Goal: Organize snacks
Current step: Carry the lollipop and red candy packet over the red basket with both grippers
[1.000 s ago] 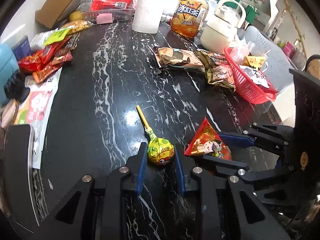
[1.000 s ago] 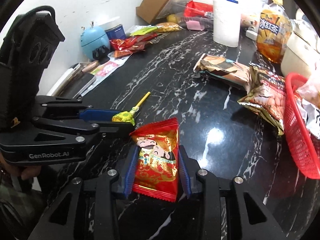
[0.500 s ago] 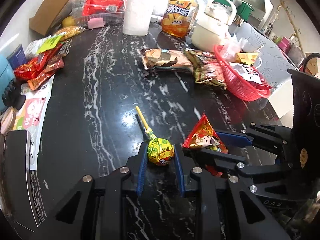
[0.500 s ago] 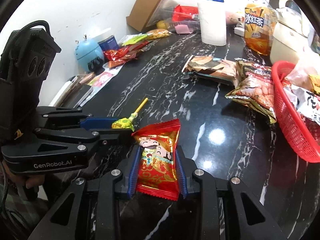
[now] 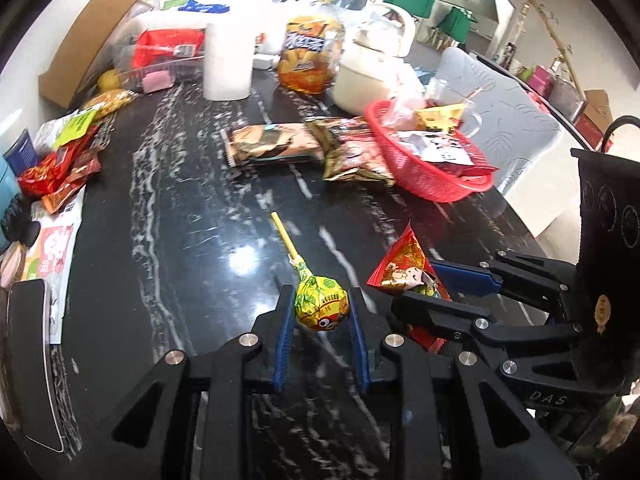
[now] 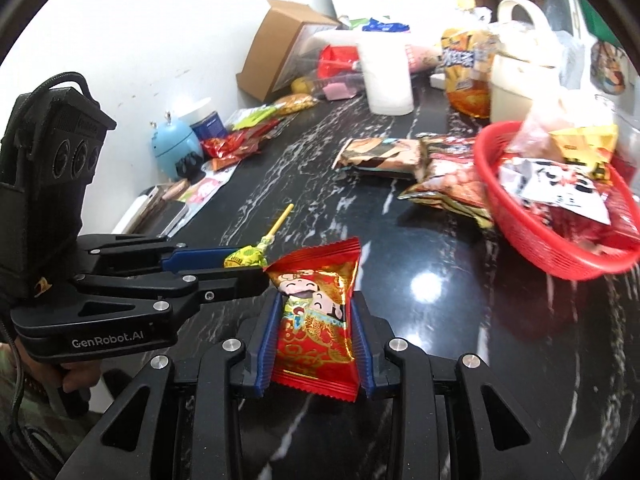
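Note:
My left gripper (image 5: pixel 320 295) is shut on the yellow-green wrapped head of a lollipop (image 5: pixel 320 307); its yellow stick points away over the black marble table (image 5: pixel 180 240). To its right, my right gripper (image 5: pixel 416 289) is shut on a red snack packet (image 5: pixel 402 270) printed with a cartoon figure. In the right wrist view the pads of the right gripper (image 6: pixel 316 300) press the sides of the red packet (image 6: pixel 314 332), and the left gripper (image 6: pixel 250 265) holds the lollipop (image 6: pixel 245 258) just left of it. A red mesh basket (image 5: pixel 424 178) with several packets stands at the far right.
Two brown snack bags (image 5: pixel 276 147) (image 5: pixel 352 158) lie beside the basket (image 6: pixel 520 236). A paper roll (image 5: pixel 228 64), a tea bottle (image 5: pixel 310 56) and a white kettle (image 5: pixel 376 68) stand at the back. Small packets (image 5: pixel 60 160) and a phone (image 5: pixel 28 360) line the left edge.
Both grippers have risen off the table with their snacks and moved forward toward the basket. The right jaws tightened slightly on the red packet.

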Tool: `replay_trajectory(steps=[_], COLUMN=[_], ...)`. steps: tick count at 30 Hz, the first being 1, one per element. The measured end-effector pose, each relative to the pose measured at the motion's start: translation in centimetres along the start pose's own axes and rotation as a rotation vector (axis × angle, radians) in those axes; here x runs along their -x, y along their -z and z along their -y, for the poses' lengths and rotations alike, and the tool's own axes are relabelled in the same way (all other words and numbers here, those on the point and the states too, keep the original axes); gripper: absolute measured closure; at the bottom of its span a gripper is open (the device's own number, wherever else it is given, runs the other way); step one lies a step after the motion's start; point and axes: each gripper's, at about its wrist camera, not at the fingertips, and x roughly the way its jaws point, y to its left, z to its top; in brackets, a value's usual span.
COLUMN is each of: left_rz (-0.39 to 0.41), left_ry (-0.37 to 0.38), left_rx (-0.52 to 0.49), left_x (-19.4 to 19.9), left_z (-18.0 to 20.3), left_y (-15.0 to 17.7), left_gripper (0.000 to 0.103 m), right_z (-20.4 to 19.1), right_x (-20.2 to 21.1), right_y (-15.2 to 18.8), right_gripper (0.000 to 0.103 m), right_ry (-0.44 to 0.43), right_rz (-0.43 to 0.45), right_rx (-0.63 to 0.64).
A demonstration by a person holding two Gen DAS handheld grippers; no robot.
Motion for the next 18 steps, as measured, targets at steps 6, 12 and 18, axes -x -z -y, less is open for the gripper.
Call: replay_trajectory(steps=[6, 12, 18], left_rz=[0.039, 0.059, 0.107], left_ry=[0.034, 0.081, 0.093], left_rx=[-0.066, -0.131, -0.189], left_x=[0.2, -0.2, -1.2], left_z=[2.6, 5.1, 7.5], left_y=[-1.1, -3.4, -6.6], left_gripper=[0.078, 0.078, 0.078], right_z=[1.4, 3.6, 6.6], right_x=[2.4, 4.7, 6.6], right_y=[0.5, 0.4, -0.1], right_gripper=[0.070, 0.070, 0.070], right_ry=[0.040, 0.082, 0.129], right_rz=[0.044, 0.102, 0.159], right_rx=[-0.035, -0.087, -0.138])
